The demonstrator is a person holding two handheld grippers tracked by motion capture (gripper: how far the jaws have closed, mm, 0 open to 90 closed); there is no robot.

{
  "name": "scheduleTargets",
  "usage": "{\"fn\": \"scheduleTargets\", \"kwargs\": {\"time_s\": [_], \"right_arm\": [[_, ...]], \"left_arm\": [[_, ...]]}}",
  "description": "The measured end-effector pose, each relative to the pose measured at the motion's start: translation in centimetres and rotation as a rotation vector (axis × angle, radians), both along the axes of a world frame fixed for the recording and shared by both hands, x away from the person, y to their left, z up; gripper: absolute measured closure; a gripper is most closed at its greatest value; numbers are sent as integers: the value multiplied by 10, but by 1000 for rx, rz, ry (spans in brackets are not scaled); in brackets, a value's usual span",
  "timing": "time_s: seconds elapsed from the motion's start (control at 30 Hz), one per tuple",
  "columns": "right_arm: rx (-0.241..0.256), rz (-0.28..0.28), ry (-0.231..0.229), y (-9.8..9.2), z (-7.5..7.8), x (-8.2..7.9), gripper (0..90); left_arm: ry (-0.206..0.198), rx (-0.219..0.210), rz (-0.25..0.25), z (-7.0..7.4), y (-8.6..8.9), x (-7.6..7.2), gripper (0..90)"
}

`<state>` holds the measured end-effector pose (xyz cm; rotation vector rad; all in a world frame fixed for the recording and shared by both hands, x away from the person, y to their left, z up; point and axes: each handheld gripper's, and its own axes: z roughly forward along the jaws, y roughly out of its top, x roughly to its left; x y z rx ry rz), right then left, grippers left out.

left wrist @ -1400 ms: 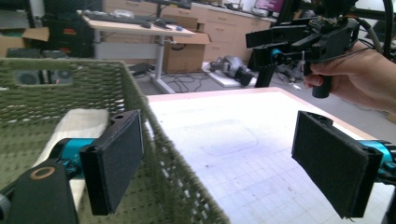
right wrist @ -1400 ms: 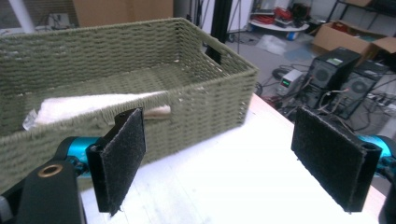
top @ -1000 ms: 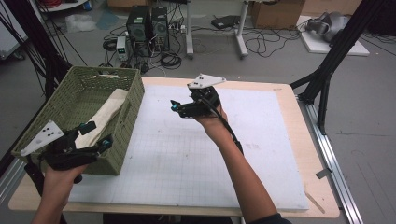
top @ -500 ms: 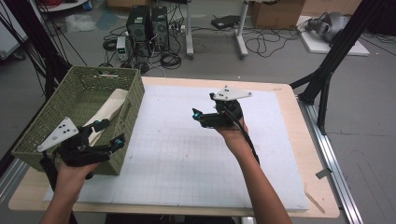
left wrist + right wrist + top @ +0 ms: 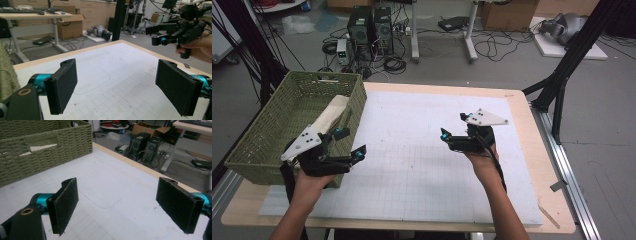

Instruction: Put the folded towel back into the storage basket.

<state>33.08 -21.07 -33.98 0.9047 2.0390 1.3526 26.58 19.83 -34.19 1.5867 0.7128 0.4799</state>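
Left gripper (image 5: 346, 145): jaws wide, holding nothing; positioned at the near corner of the green woven basket (image 5: 267, 135) on the counter (image 5: 522, 107). Right gripper (image 5: 453, 126): jaws wide, empty; well apart from the basket, over the white mat (image 5: 422, 165). A cream folded item (image 5: 329, 117) lies in the basket, long axis running away from the person; the left gripper is judged nearer.

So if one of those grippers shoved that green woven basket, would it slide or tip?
Probably slide: the basket is low and wide, sitting flat at the table's left edge. Its woven walls look light and slightly flexible, so they may give. The pale cloth-like thing inside would likely just ride along.
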Motion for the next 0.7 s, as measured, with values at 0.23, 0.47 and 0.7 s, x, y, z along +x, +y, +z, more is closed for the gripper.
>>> {"fn": "scheduleTargets", "kwargs": {"time_s": [0.23,0.47,0.7], "right_arm": [[1,-55,7,-26,-15,-18,168],[-32,-117,-13,-46,-26,-41,168],[-28,-147,0,-62,-36,-52,168]], "left_arm": [[8,1,-60,-7,-19,5,179],[21,0,-94,-19,-30,12,178],[26,8,-91,-28,-43,17,169]]}}
